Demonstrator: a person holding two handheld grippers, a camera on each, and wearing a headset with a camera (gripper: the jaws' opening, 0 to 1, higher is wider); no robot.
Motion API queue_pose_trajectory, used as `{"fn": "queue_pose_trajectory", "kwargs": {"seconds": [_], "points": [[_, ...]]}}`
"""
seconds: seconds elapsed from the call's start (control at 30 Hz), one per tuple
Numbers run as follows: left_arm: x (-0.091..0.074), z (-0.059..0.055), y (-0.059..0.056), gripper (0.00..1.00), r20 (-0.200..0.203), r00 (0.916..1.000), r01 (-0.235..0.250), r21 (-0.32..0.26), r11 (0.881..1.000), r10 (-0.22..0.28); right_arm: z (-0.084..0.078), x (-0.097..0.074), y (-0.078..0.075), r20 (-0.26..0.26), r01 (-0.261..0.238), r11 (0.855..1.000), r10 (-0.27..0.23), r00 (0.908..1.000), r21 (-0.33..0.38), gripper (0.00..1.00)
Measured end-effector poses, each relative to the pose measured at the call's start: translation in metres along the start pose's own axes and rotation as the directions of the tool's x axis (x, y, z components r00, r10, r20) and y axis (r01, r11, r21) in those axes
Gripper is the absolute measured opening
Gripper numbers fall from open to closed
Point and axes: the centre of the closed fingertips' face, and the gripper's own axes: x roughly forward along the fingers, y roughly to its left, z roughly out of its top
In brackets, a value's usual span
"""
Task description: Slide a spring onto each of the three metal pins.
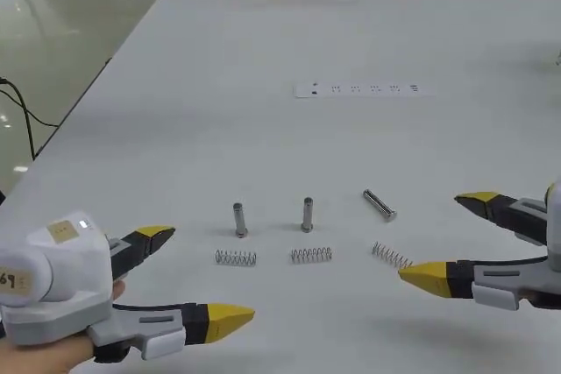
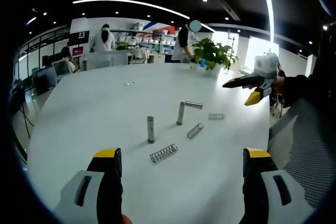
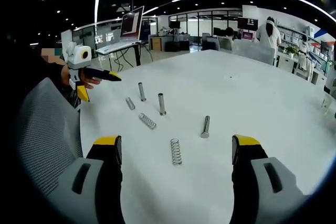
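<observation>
Three short silver metal pins in a row, low in the centre of the head view: left pin [image 1: 238,219] and middle pin [image 1: 307,215] upright, right pin [image 1: 379,205] flat on its side and angled. Just below each, a small coiled wire spring lying flat: left spring [image 1: 236,257], middle spring [image 1: 311,255], and right spring [image 1: 391,256], the last one slanted. Every spring apart from its pin. All six on the plain white counter [image 1: 351,32]. Higher in the frame, above centre, a flat white power strip [image 1: 355,88].

At lower left, the left gripper [image 1: 206,272], white and grey with black, yellow-tipped jaws, held in a hand [image 1: 44,358]. Jaws spread wide with nothing between them, well clear of the left spring.

At the right edge, the right gripper [image 1: 432,236], of the same make. Jaws likewise spread wide, gripping nothing; lower tip just beside the right spring in the frame, contact impossible to tell.

In the left gripper view, a potted green plant [image 2: 212,53] at the counter's far end, upper right of centre.
</observation>
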Motion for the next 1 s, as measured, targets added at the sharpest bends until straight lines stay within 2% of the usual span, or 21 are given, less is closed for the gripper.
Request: {"fn": "queue_pose_trajectory", "kwargs": {"seconds": [0.67,1.0], "points": [[-0.001,0.0,0.001,0.95,-0.002,1.0,-0.002,0.001,1.0,0.002,0.0,0.0,0.0,-0.002,-0.001,1.0,0.001,1.0,0.001,0.88],[-0.001,0.0,0.0,0.95,0.001,1.0,-0.002,-0.001,1.0,0.002,0.006,-0.004,-0.011,-0.008,0.021,1.0,-0.021,0.9998,-0.01,0.86]]}}
